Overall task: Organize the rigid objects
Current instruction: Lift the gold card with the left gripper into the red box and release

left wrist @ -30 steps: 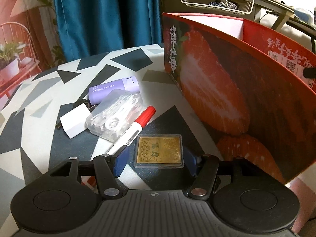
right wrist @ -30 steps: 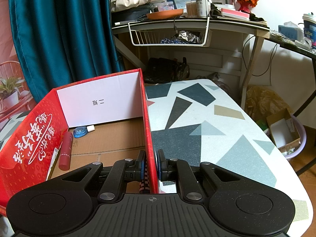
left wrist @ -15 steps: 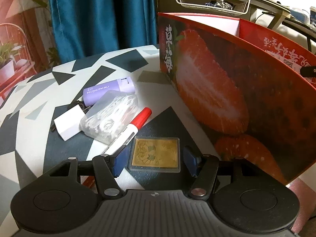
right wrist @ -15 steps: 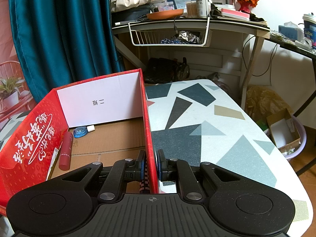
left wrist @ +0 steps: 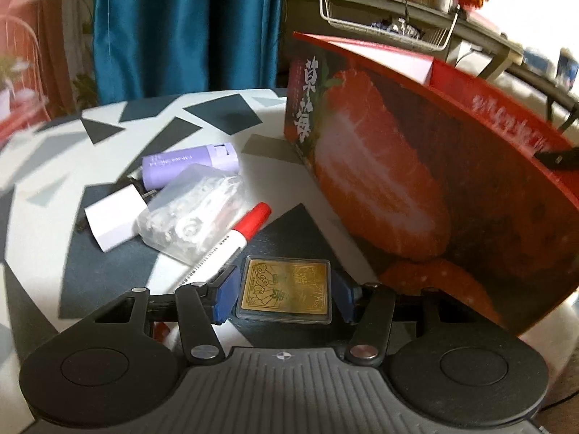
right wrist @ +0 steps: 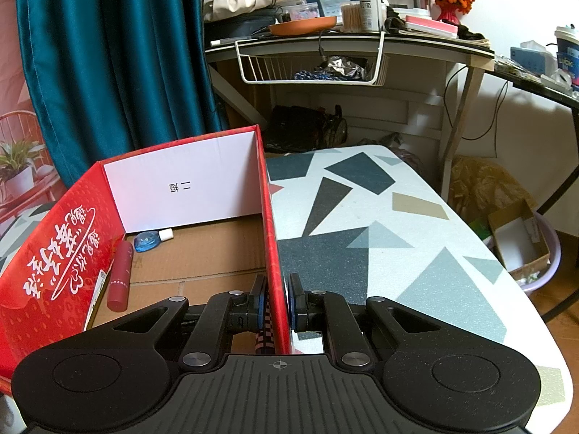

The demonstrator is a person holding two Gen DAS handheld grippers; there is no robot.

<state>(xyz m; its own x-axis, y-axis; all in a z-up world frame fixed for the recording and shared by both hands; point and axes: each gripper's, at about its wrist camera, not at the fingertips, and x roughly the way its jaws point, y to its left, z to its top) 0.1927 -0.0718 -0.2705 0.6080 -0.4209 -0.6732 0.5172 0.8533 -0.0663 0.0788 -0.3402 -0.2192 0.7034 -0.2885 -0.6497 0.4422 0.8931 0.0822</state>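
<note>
A gold card in a clear case [left wrist: 284, 289] lies on the table between the fingers of my left gripper [left wrist: 284, 294], which is open around it with gaps on both sides. Beyond it lie a red-capped marker [left wrist: 231, 242], a clear plastic box [left wrist: 195, 213], a white block [left wrist: 114, 217] and a purple tube [left wrist: 188, 164]. The red strawberry box [left wrist: 416, 188] stands to the right. My right gripper [right wrist: 278, 303] is shut on the box's right wall [right wrist: 269, 224]. Inside the box lie a red tube [right wrist: 121, 275] and a blue item [right wrist: 146, 241].
The patterned table [right wrist: 380, 253] extends right of the box to its edge. A cluttered desk with a wire basket [right wrist: 311, 61] stands behind. A teal curtain [left wrist: 188, 25] hangs at the back. A cardboard box in a tub [right wrist: 521, 246] sits on the floor at right.
My left gripper has moved forward and lower over the gold card, so the card sits deeper between the fingers. The right gripper has not moved.
</note>
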